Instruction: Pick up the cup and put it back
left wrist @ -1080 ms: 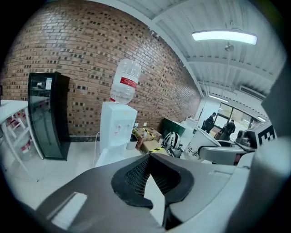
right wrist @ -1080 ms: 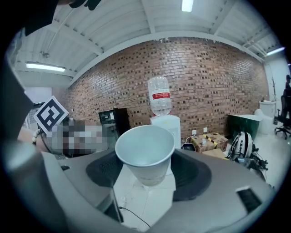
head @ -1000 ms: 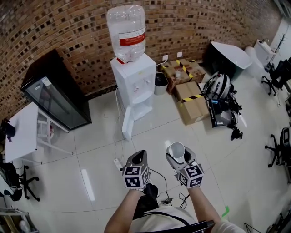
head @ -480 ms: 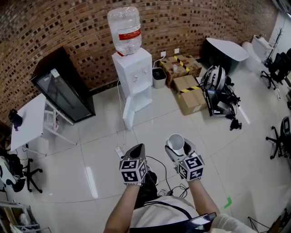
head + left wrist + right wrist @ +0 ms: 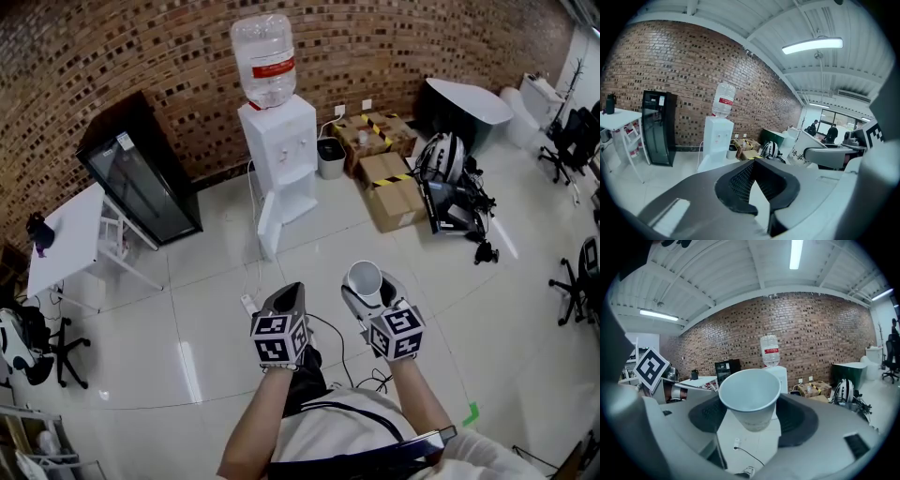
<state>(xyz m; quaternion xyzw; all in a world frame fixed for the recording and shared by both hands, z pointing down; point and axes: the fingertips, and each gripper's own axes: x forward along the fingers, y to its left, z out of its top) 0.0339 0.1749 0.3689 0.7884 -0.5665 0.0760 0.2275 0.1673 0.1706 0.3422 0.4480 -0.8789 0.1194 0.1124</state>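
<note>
A white paper cup (image 5: 364,279) is held upright above the tiled floor, with my right gripper (image 5: 372,292) shut on its sides. In the right gripper view the cup (image 5: 750,397) sits between the two dark pads, its open mouth tilted toward the camera, and my right gripper (image 5: 752,416) presses on its lower half. My left gripper (image 5: 289,295) hangs beside it at the same height, jaws together and nothing in them. In the left gripper view my left gripper (image 5: 757,165) shows its black pads meeting at the tips.
A white water dispenser (image 5: 278,150) with a bottle on top stands against the brick wall ahead. A black cabinet (image 5: 141,183) and a white table (image 5: 66,239) are to the left. Cardboard boxes (image 5: 389,192) and office chairs (image 5: 577,286) are on the right, and a power strip (image 5: 248,303) with cables lies on the floor.
The view has drawn back from the water dispenser, which now looks smaller and farther off. Both grippers keep their places in view, and the cup stays in the right one.
</note>
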